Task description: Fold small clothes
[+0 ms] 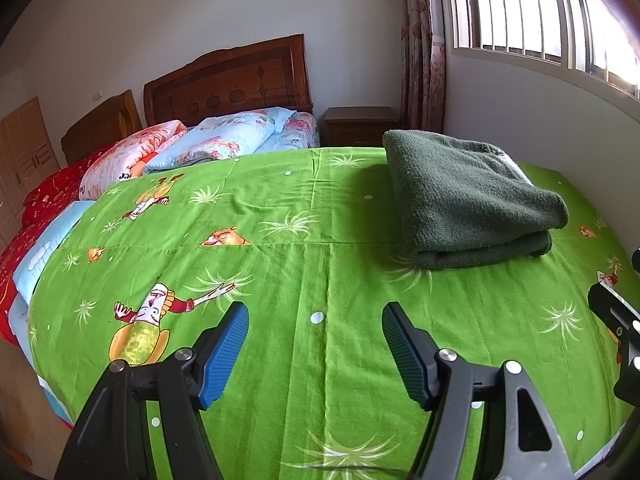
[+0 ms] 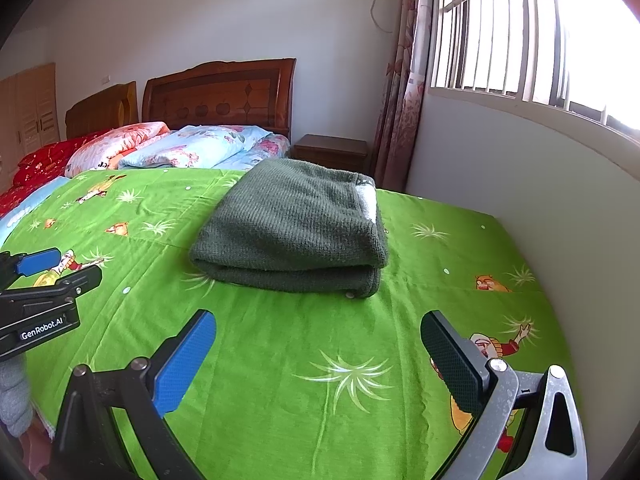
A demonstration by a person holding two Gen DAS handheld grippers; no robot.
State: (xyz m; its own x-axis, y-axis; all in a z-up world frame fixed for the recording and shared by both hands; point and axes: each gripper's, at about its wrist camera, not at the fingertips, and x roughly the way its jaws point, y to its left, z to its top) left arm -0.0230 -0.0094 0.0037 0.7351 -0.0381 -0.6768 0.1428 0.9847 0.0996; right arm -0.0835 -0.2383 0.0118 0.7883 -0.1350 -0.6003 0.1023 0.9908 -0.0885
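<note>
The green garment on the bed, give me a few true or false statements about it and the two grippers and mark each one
1. The dark green garment lies folded on the green bedsheet. True.
2. The right gripper is clamped on the garment. False: its jaws stand open and apart from it, holding nothing.
3. The left gripper is open and empty. True.
4. The garment lies on the wooden nightstand. False: it lies on the bed, nearer than the nightstand.
5. A window is on the wall to the right of the bed. True.
</note>
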